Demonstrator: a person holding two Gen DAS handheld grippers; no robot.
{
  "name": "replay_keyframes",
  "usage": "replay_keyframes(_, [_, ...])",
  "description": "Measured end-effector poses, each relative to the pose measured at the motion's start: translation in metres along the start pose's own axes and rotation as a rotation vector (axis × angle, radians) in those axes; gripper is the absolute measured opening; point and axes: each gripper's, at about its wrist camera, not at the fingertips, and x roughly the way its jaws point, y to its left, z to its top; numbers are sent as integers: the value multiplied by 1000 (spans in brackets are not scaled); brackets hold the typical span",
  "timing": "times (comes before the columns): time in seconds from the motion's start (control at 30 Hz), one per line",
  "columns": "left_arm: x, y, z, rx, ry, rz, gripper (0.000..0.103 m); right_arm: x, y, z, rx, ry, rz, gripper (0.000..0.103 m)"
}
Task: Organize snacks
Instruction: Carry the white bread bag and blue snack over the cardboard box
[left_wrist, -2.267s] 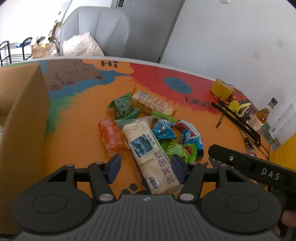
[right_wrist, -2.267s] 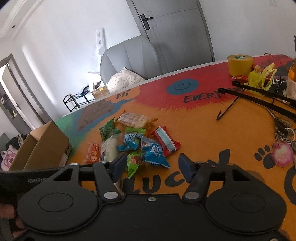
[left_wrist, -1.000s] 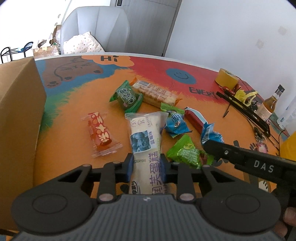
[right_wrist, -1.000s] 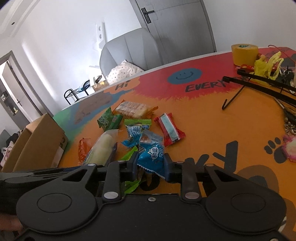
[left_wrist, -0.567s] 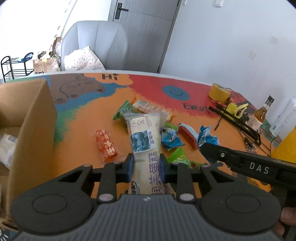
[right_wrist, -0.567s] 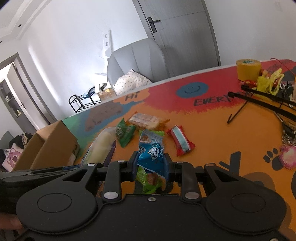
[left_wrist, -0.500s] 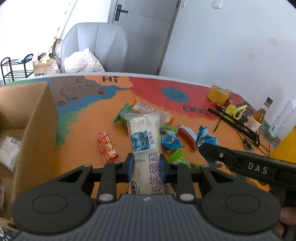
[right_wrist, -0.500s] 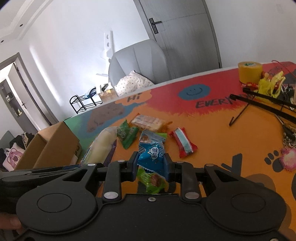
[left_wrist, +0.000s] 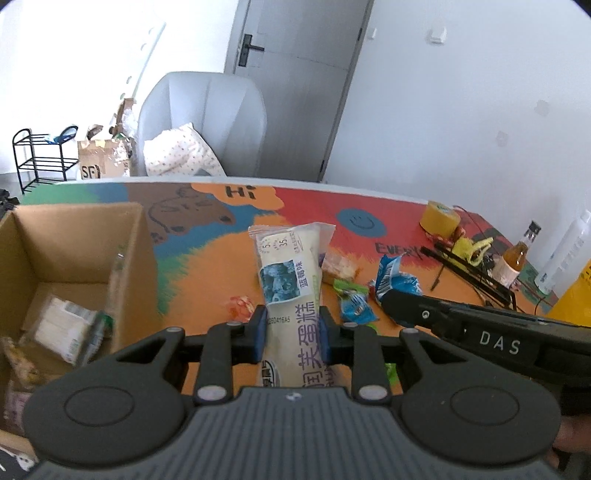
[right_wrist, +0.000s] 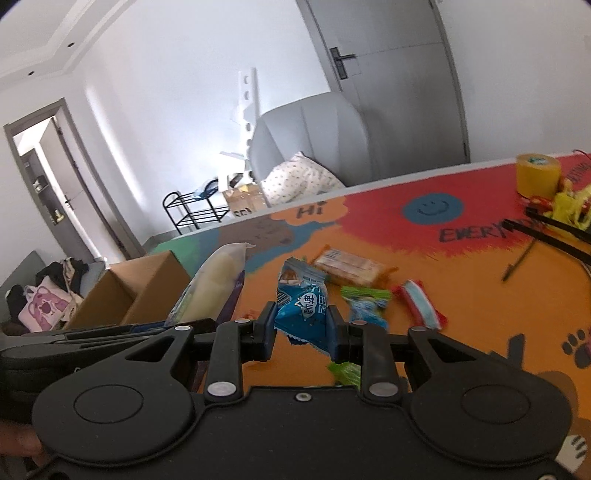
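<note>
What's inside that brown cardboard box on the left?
The open brown cardboard box already holds a white-wrapped packet with a green end and some brownish wrapped snacks at its lower left. The black left gripper covers the box's near corner, so anything there is hidden.

Left gripper (left_wrist: 290, 334): fingers drawn in, blue pads (left_wrist: 260, 326) pressing both sides of a long white cake packet (left_wrist: 286, 273), held above the table and pointing away. Right gripper (right_wrist: 301, 332): fingers drawn in, pads (right_wrist: 269, 321) clamping a blue candy wrapper (right_wrist: 303, 304), lifted off the table. The two grippers sit side by side, near each other, each visible in the other's view.
</note>
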Motion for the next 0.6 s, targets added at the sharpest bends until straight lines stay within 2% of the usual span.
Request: replay_keyframes(0.6, [-45,62,23,-64,-103,92,26,26,68,17,-86,0,102,26])
